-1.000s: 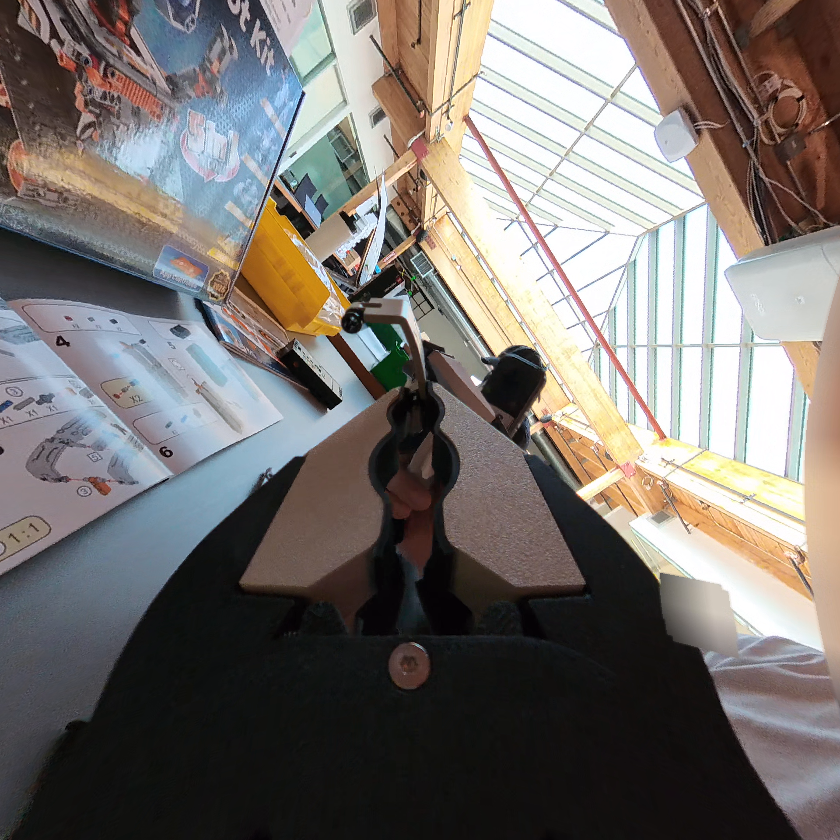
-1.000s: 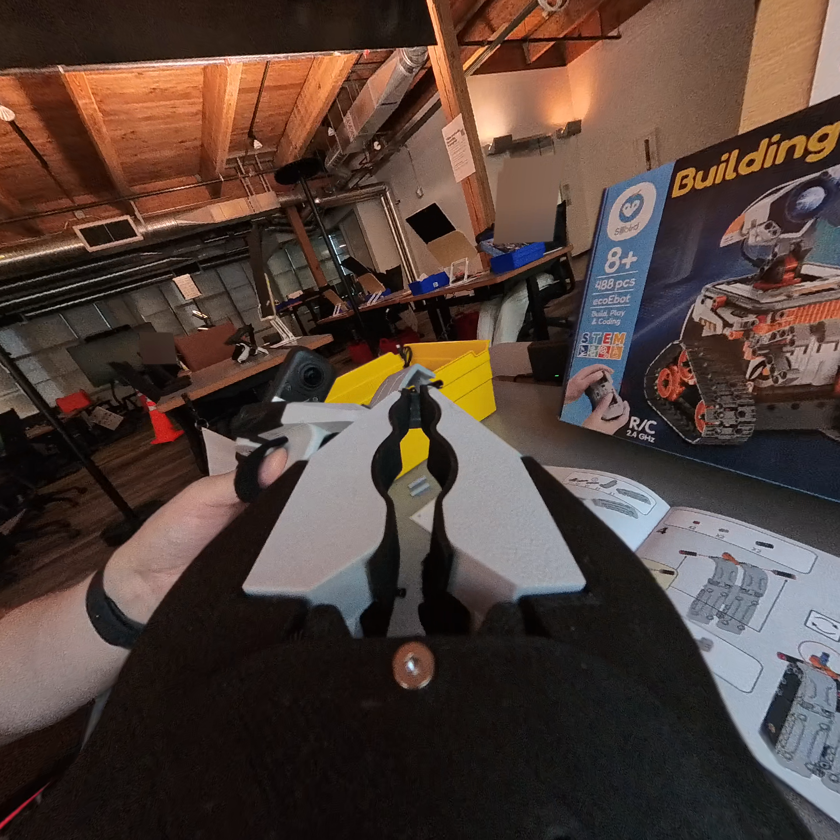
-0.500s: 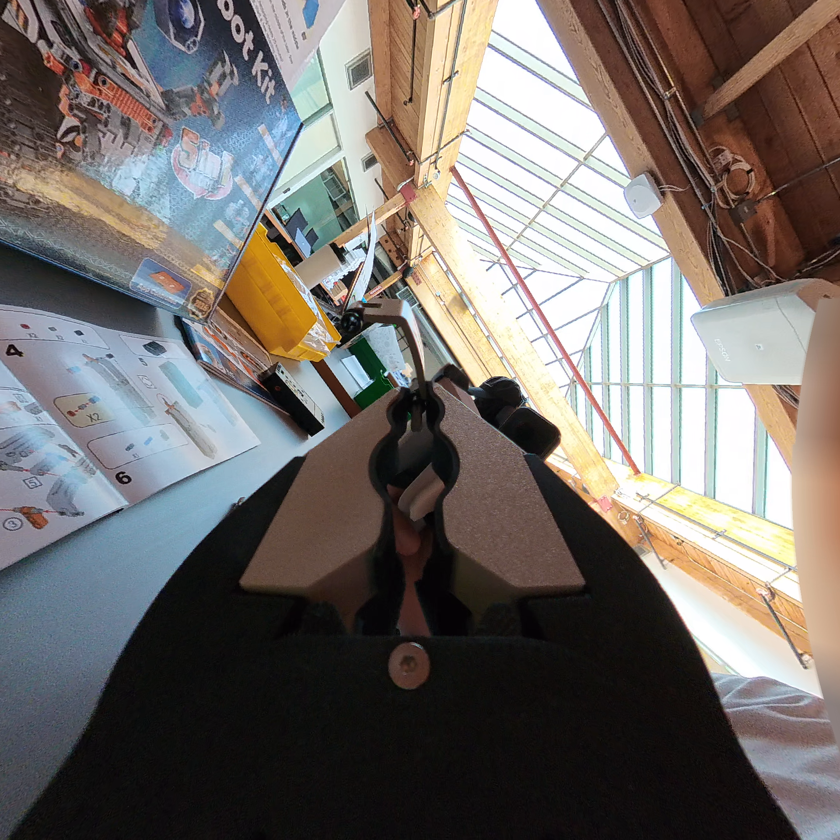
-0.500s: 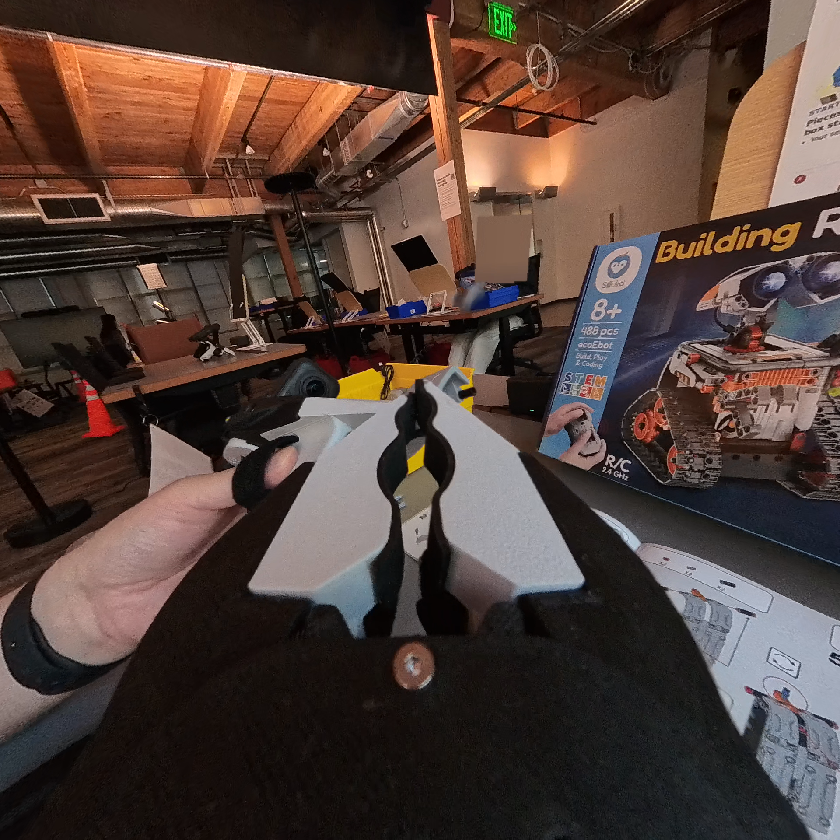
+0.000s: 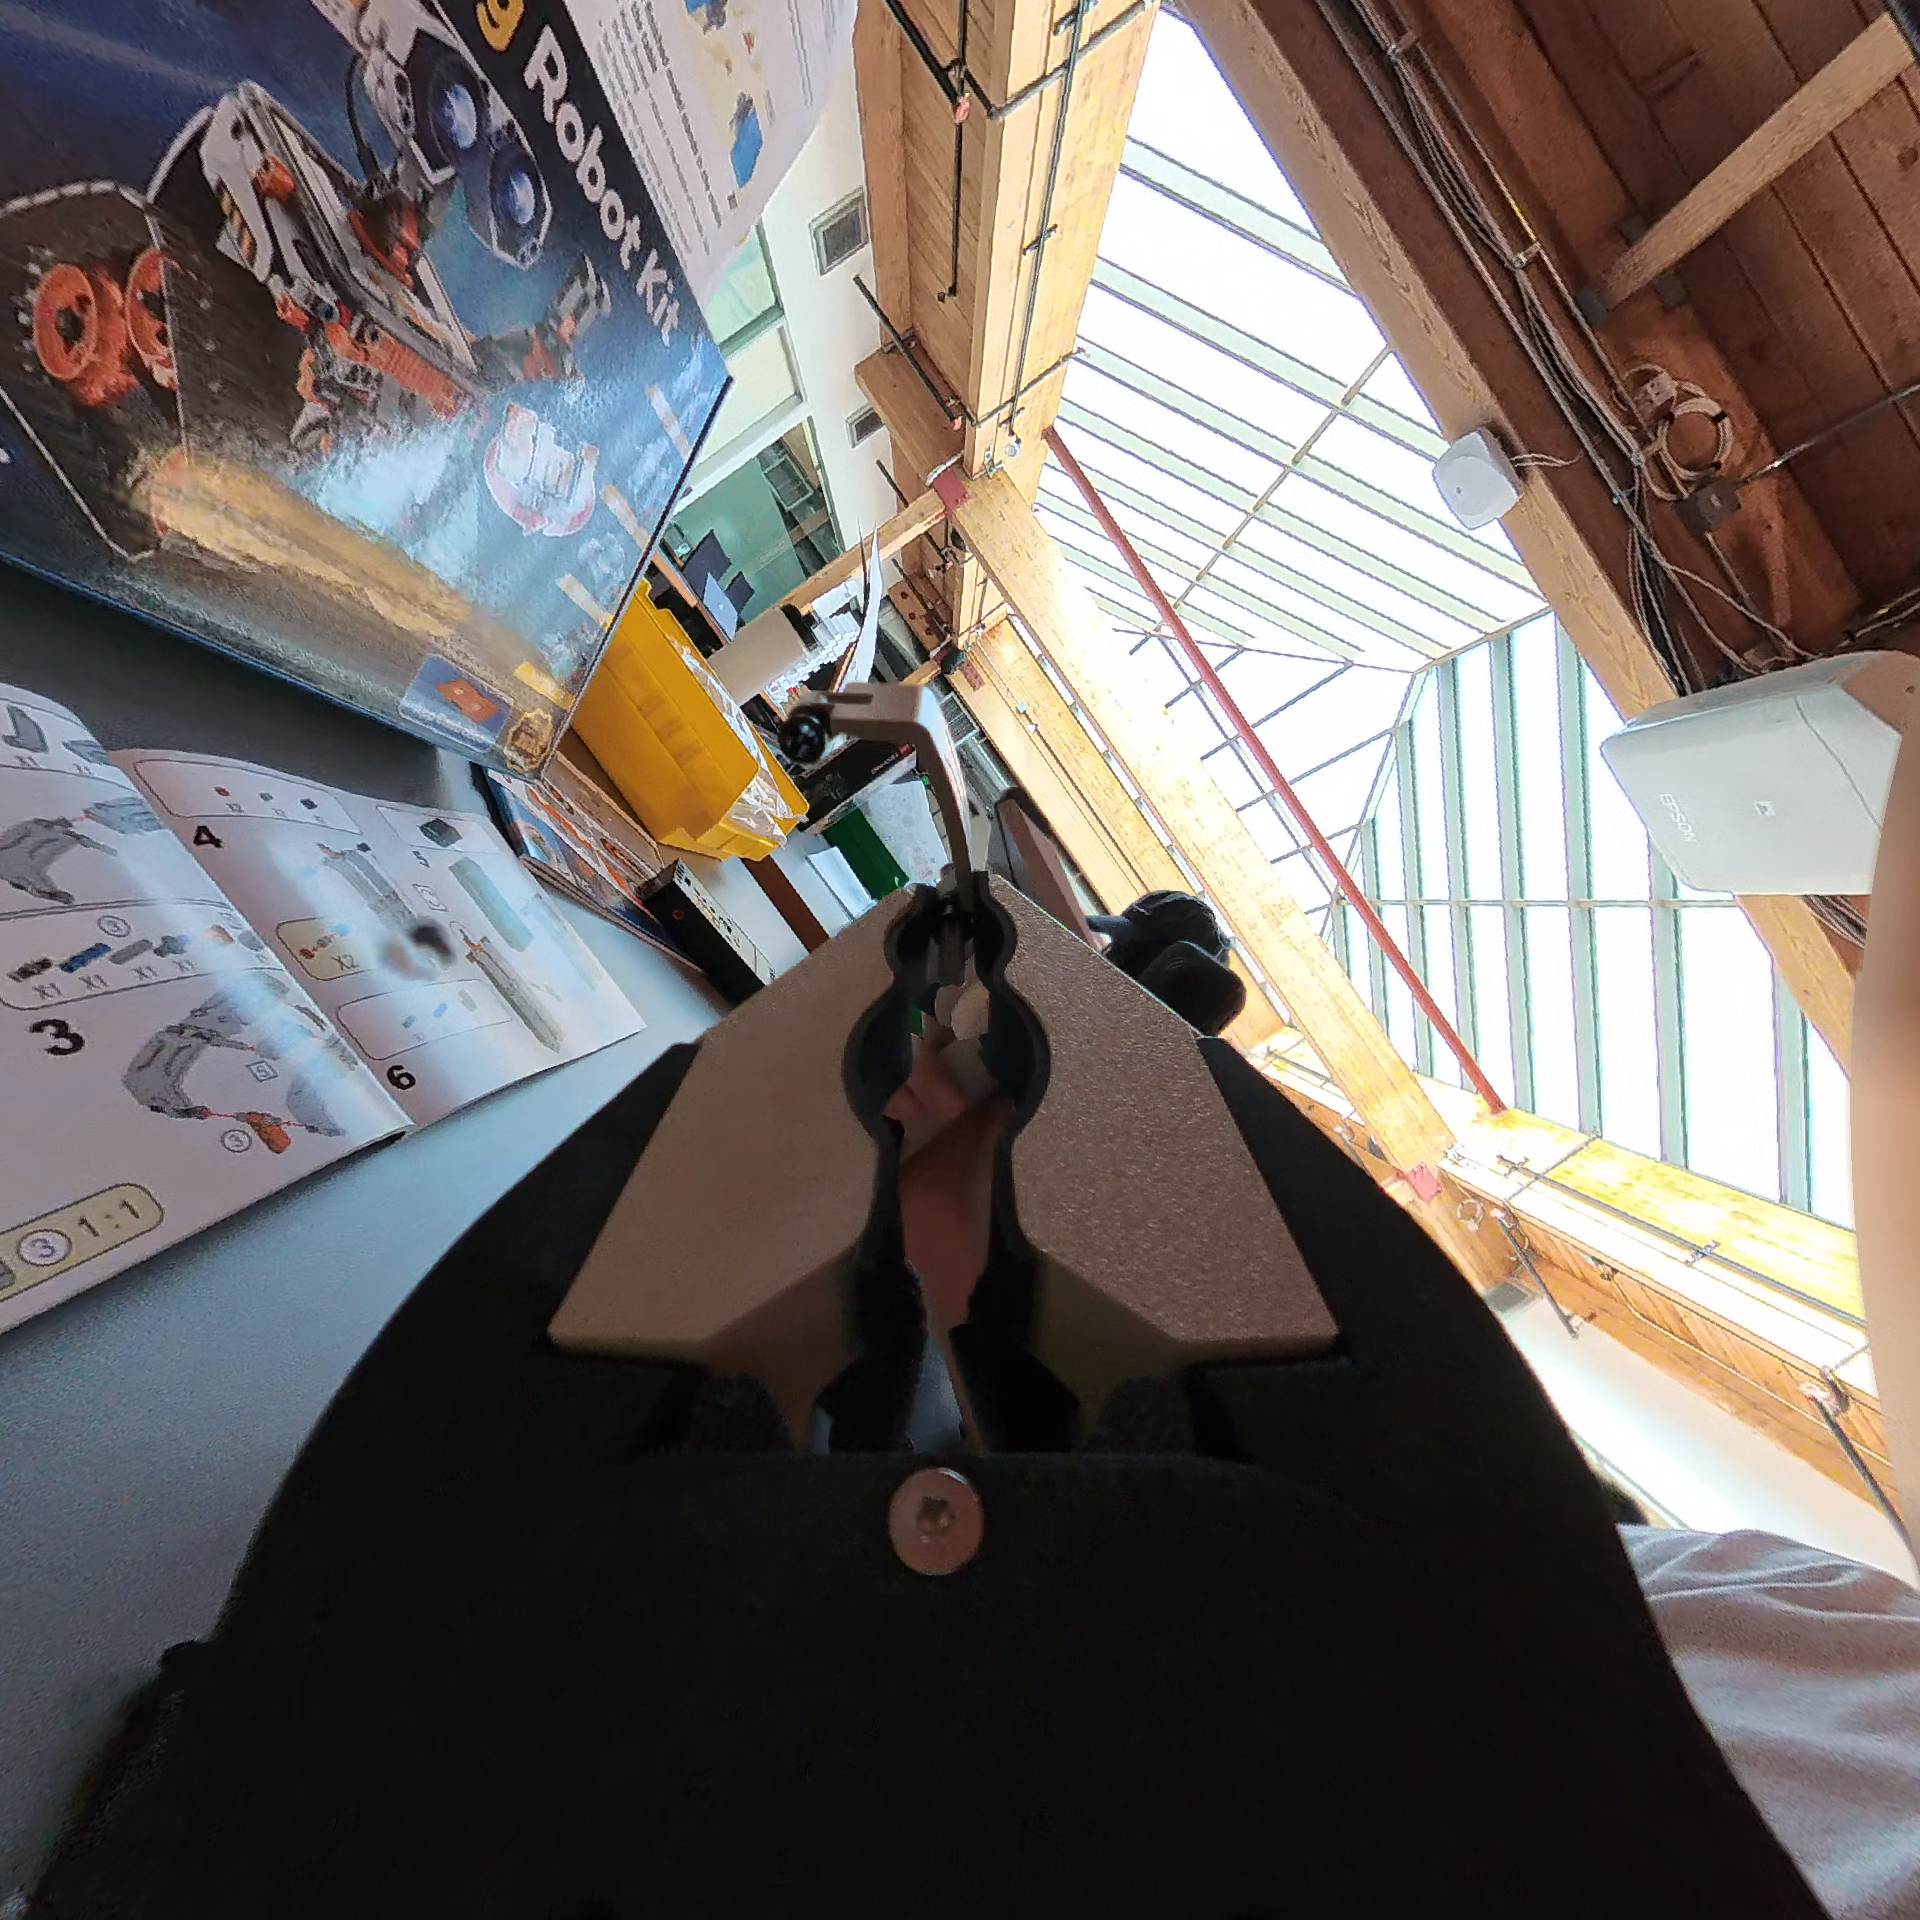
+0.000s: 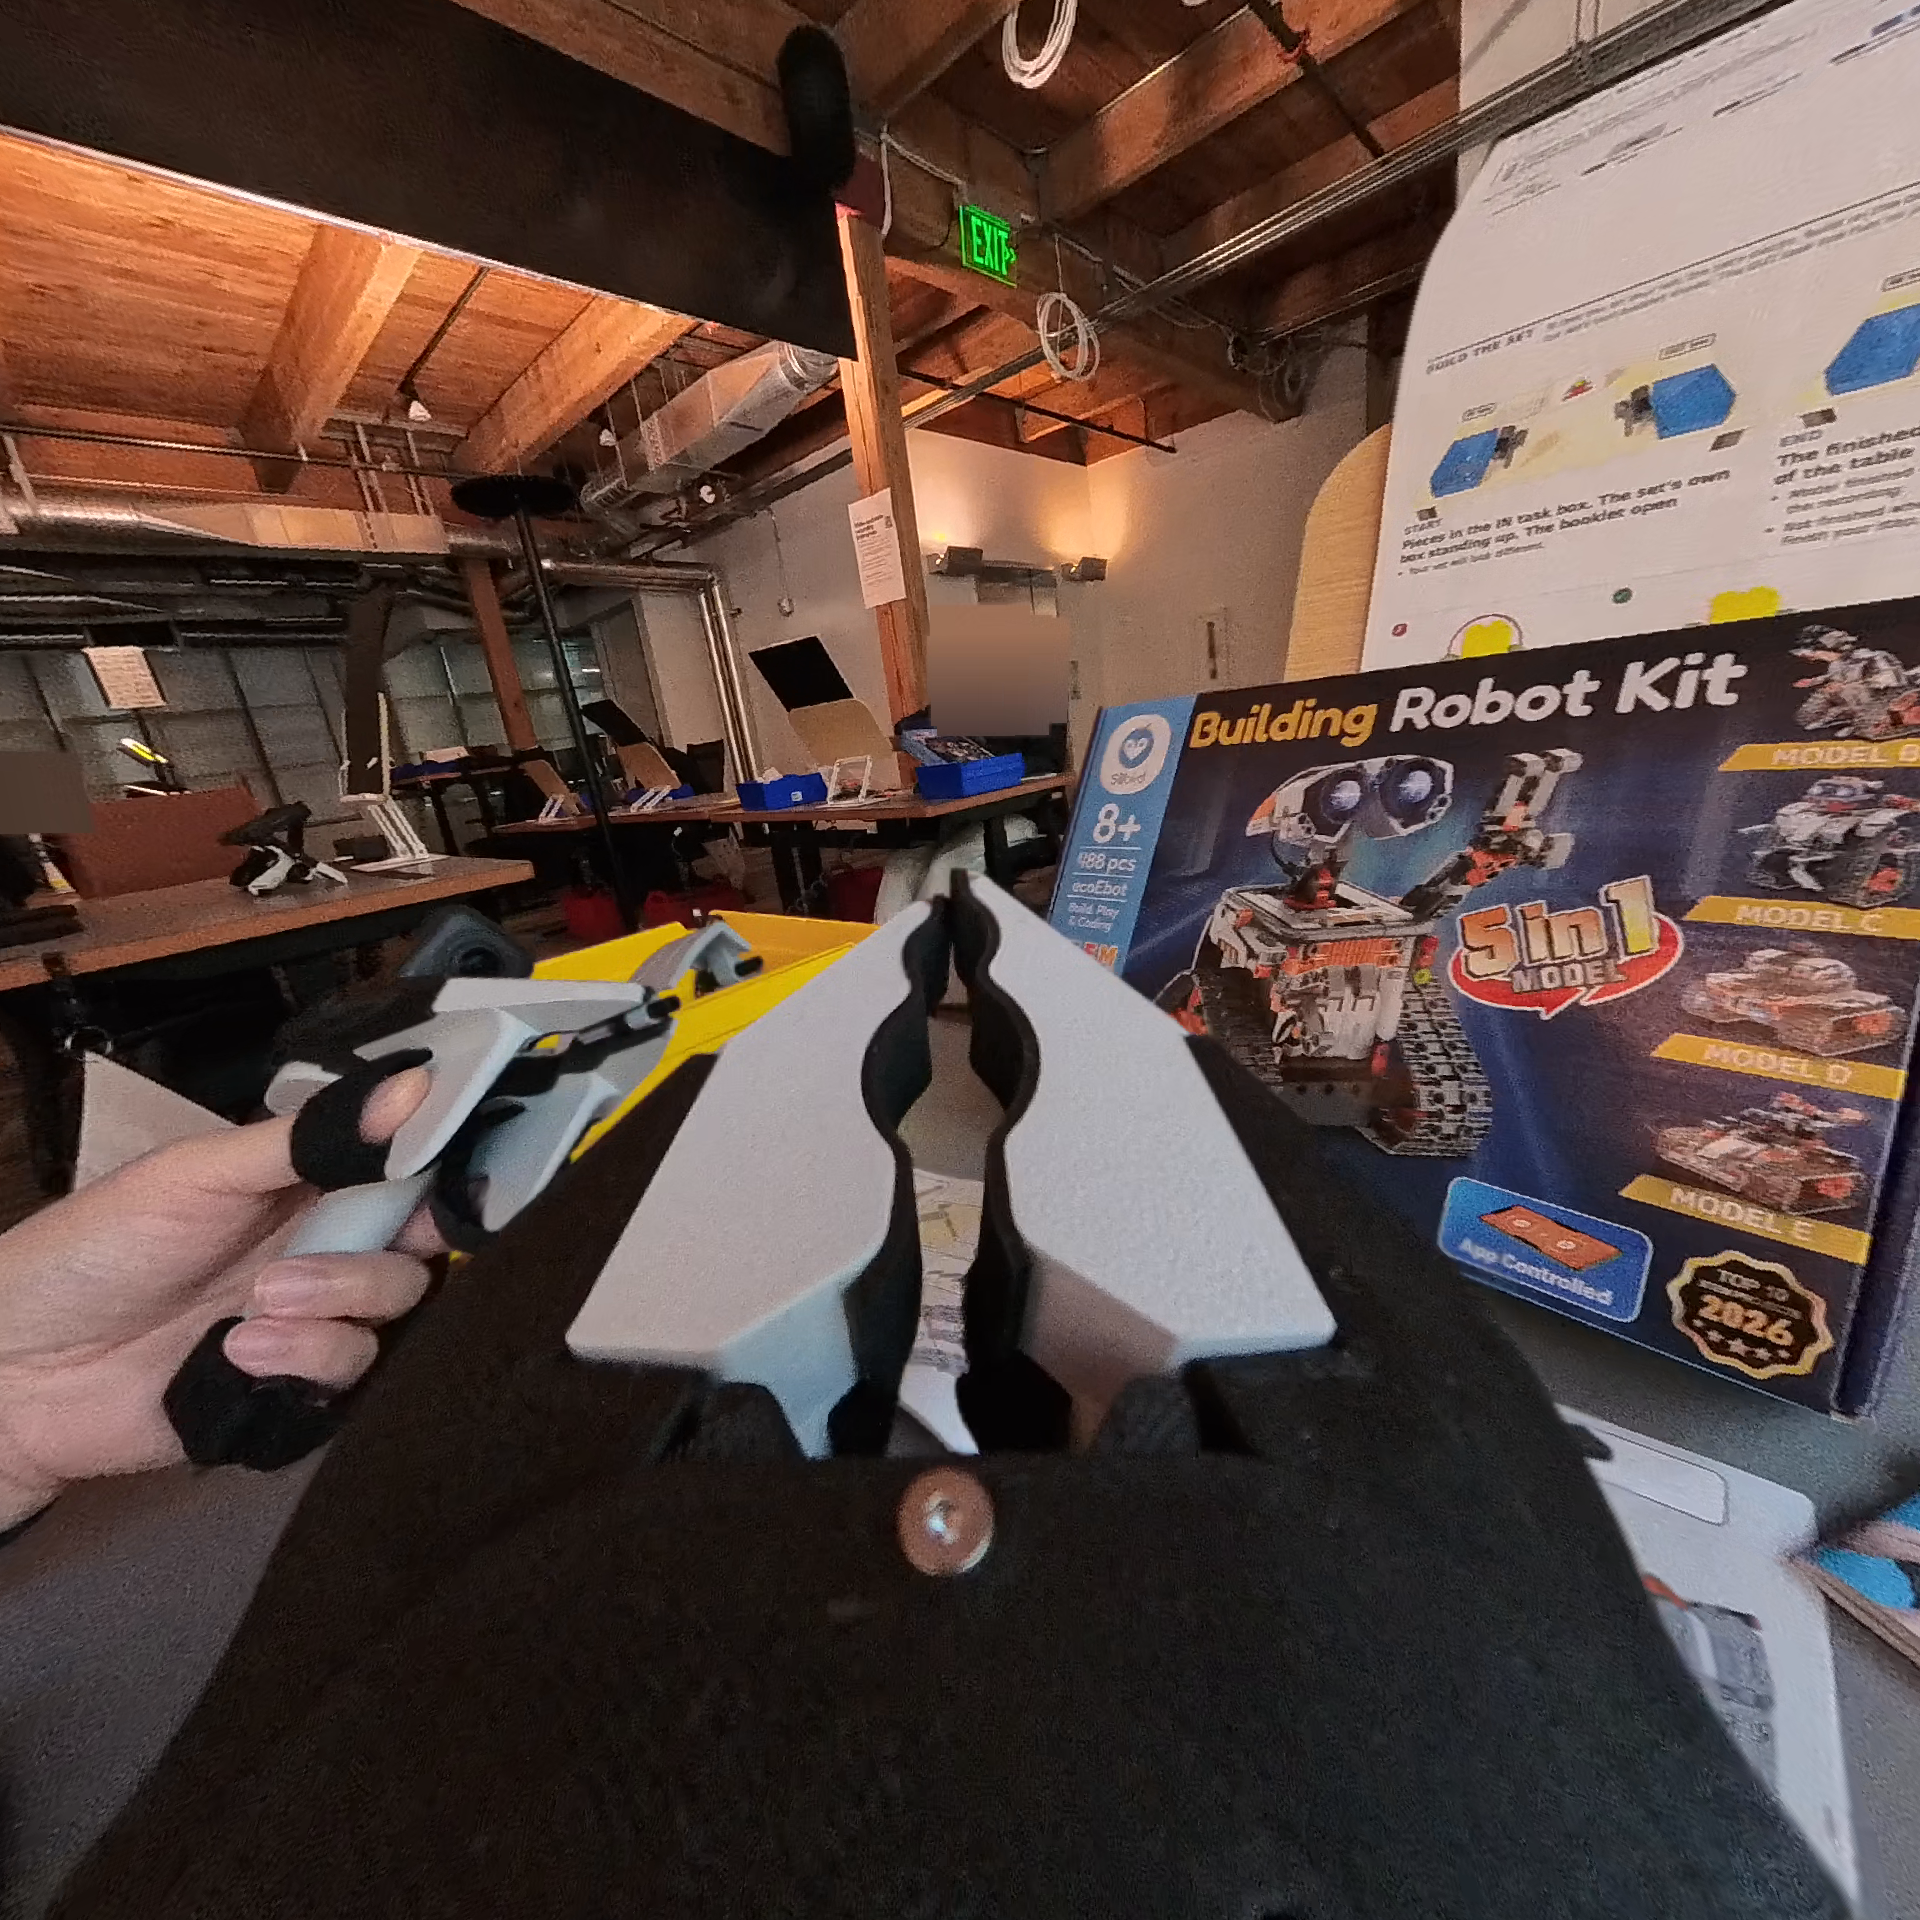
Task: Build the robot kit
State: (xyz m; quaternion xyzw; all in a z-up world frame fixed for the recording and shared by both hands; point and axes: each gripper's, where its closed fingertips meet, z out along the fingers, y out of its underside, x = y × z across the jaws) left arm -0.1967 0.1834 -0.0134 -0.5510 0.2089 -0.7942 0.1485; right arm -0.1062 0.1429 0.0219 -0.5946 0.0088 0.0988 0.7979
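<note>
Left gripper is clenched on a thin grey angled part with a black pin at its far end, raised above the grey table. Right gripper is closed, tips meeting, holding nothing visible. An open instruction booklet lies left; a robot kit box stands far right, beside a yellow bin

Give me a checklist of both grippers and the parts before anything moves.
1. Left gripper shut on the grey angled beam: ok.
2. Black pin sits in the beam's far end: ok.
3. Right gripper shut, nothing visible in it: ok.
4. Instruction booklet lies open on the grey table: ok.
5. How deep the beam sits between the left jaws: cannot tell.
</note>
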